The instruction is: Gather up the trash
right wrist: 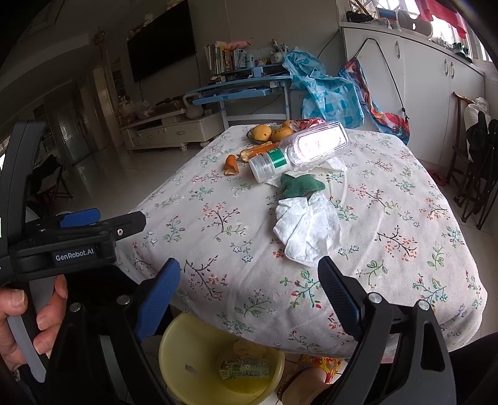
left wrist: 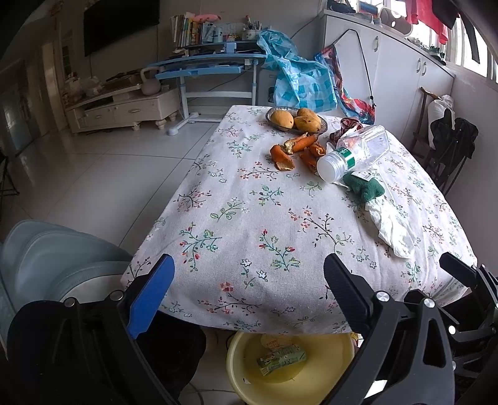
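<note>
I log: yellow basin [left wrist: 236,358] — far rim hidden under tablecloth [left wrist: 249,218] | carton [left wrist: 281,361] print unreadable | bottle [right wrist: 298,152] label glare-washed — illegible

Floral tablecloth [left wrist: 236,224], plate [left wrist: 323,125] of mangoes [left wrist: 281,118], blue desk [left wrist: 202,67], dark TV [left wrist: 121,21]

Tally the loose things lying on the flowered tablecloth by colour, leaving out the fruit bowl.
Orange: 3 curled orange peel pieces
Clear: 1 clear plastic bottle with white cap
Green: 1 dark green cloth piece
White: 1 crumpled white paper tissue
Total: 6
</note>
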Demonstrator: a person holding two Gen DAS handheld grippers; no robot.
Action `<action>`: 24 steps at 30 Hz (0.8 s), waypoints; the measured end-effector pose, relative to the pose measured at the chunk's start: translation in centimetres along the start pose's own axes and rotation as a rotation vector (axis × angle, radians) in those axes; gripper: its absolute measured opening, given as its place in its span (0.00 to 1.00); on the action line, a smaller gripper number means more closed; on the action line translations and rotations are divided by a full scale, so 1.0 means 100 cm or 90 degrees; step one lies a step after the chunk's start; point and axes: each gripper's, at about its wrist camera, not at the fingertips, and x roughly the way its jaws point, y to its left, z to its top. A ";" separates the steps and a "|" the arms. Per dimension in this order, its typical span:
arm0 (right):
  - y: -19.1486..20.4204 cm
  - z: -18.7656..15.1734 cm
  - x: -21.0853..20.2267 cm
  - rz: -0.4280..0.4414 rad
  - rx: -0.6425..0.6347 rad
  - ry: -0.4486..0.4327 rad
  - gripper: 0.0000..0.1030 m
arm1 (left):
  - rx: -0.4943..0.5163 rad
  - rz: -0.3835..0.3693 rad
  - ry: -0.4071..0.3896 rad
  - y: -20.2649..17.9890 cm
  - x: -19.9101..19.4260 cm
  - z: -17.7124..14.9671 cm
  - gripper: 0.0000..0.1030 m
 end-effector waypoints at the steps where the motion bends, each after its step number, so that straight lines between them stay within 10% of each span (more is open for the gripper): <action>1: 0.000 0.000 0.000 0.000 0.000 0.001 0.84 | 0.000 0.000 0.000 0.000 0.000 0.000 0.91; 24: -0.005 0.000 -0.001 -0.003 0.009 -0.003 0.84 | -0.041 0.003 0.012 0.010 0.008 0.003 0.92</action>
